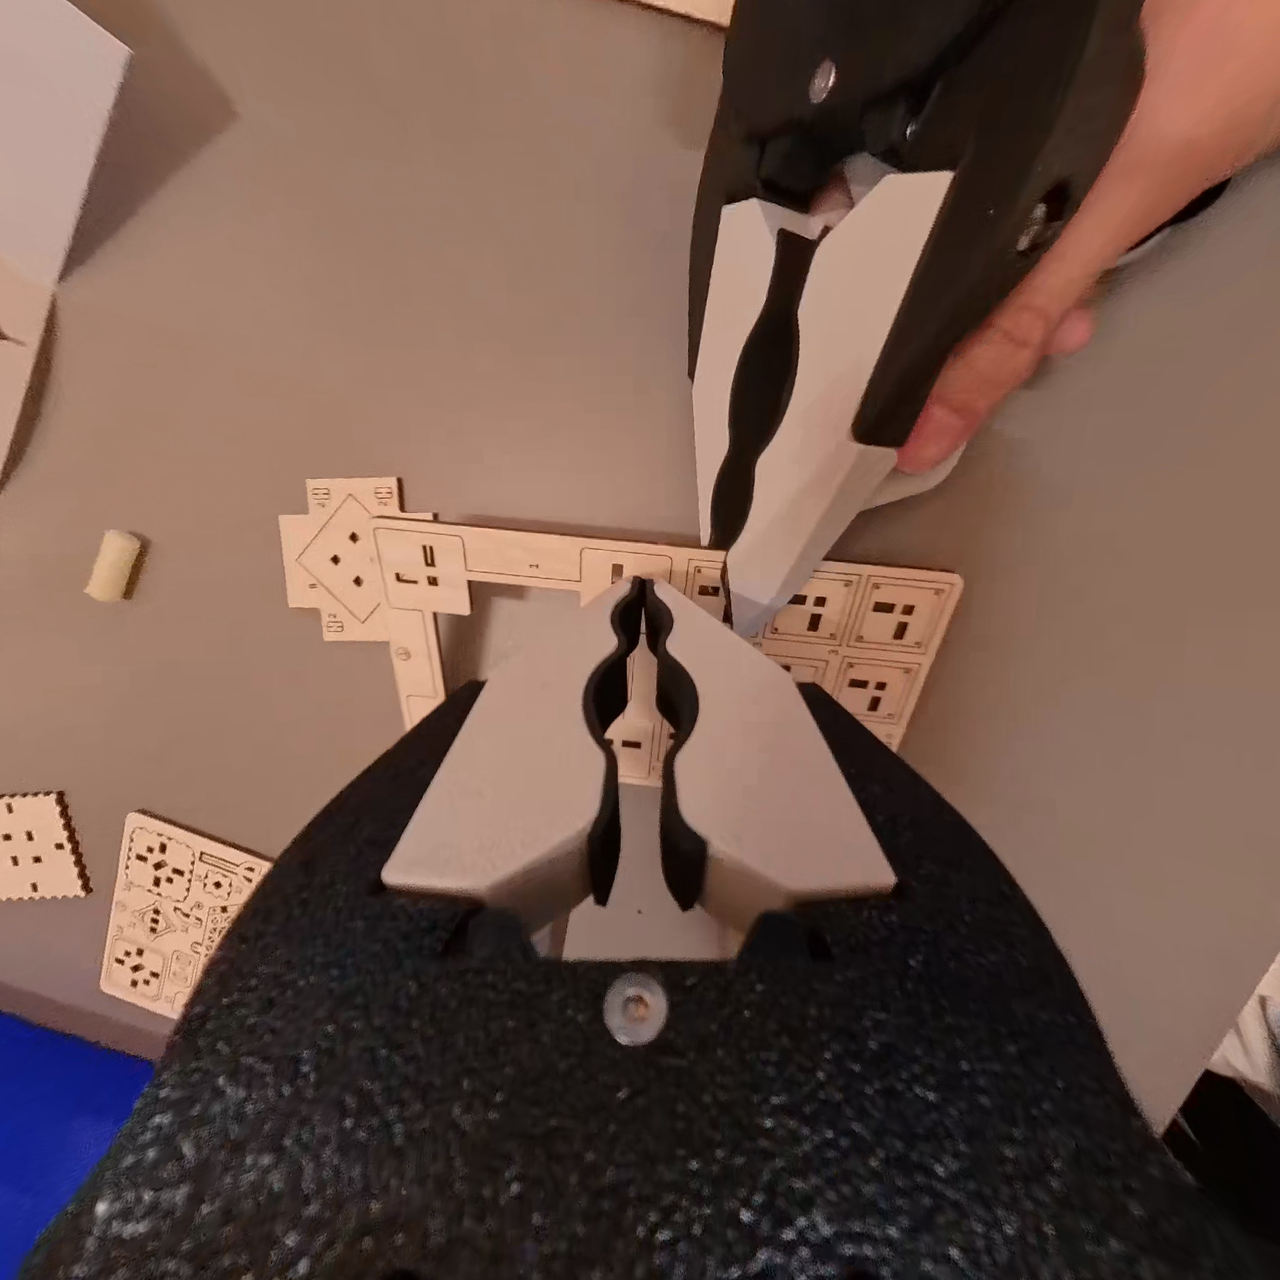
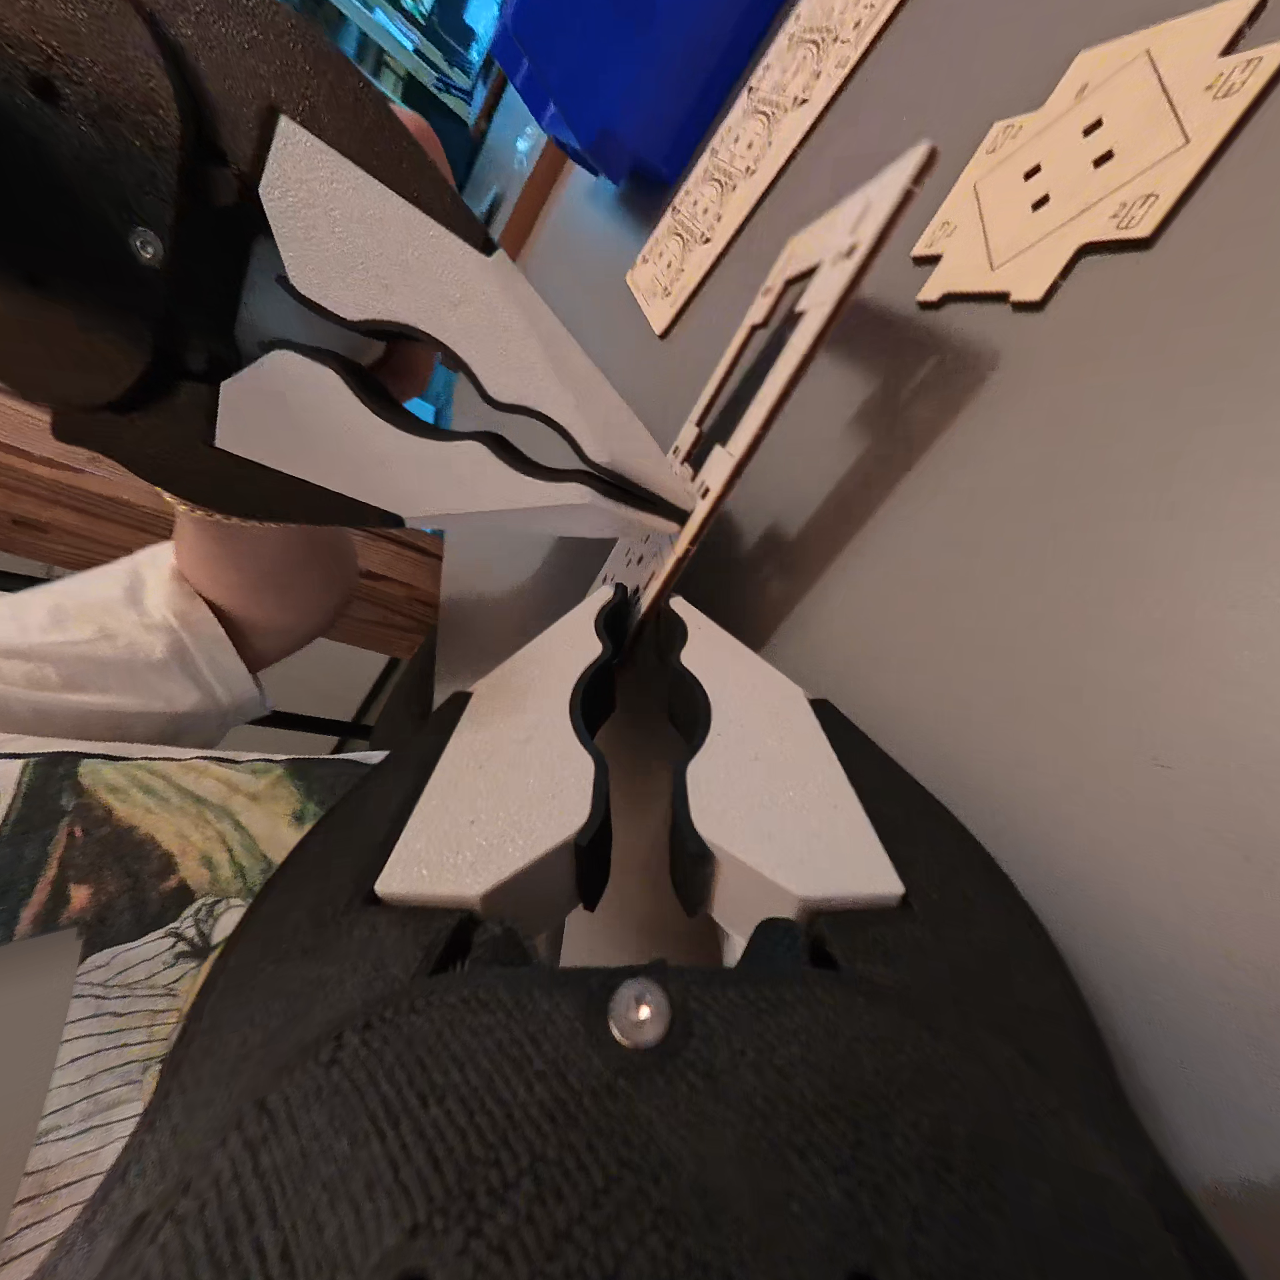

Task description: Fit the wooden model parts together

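Each gripper, left gripper (image 1: 641, 585) and right gripper (image 2: 644, 599), has a grainy black body, a silver screw behind the jaws, pale grey wedge fingers (image 1: 512, 762) with wavy black pads (image 1: 599, 699). A white sleeve (image 2: 118, 651) shows.

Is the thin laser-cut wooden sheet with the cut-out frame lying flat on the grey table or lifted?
Lifted. The right wrist view shows the thin laser-cut wooden sheet edge-on, off the grey table, with both grippers shut on it.
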`<state>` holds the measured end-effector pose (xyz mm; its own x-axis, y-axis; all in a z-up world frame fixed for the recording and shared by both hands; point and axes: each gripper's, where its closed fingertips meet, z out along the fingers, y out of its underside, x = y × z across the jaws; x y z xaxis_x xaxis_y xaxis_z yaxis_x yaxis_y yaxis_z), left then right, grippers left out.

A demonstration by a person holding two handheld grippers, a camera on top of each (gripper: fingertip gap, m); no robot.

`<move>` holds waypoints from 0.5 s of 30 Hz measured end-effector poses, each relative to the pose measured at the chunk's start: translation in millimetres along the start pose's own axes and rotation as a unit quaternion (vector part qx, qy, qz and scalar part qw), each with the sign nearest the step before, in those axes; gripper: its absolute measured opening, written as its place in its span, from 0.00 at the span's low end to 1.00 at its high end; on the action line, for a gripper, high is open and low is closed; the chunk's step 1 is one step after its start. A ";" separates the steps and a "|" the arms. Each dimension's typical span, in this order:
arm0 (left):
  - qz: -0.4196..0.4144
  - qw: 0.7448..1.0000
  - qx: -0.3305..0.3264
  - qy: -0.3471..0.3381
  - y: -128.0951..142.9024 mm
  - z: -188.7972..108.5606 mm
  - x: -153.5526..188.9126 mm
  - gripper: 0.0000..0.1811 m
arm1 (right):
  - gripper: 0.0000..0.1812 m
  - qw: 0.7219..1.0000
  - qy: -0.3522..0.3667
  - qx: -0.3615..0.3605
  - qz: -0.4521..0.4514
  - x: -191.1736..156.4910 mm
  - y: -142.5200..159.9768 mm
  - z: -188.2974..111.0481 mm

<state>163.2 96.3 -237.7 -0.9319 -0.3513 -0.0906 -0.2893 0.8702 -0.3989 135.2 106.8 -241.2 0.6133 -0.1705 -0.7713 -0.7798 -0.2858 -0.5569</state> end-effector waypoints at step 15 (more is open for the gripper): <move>0.008 0.995 -0.072 0.067 13.3 20.1 4.5 0.00 | 0.04 0.999 -0.005 -0.040 0.001 -1.4 10.8 5.6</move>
<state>159.6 99.3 -261.8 -0.9548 -0.2956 0.0307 -0.2931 0.9191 -0.2632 125.2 109.2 -247.8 0.6100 -0.1611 -0.7758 -0.7682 -0.3601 -0.5293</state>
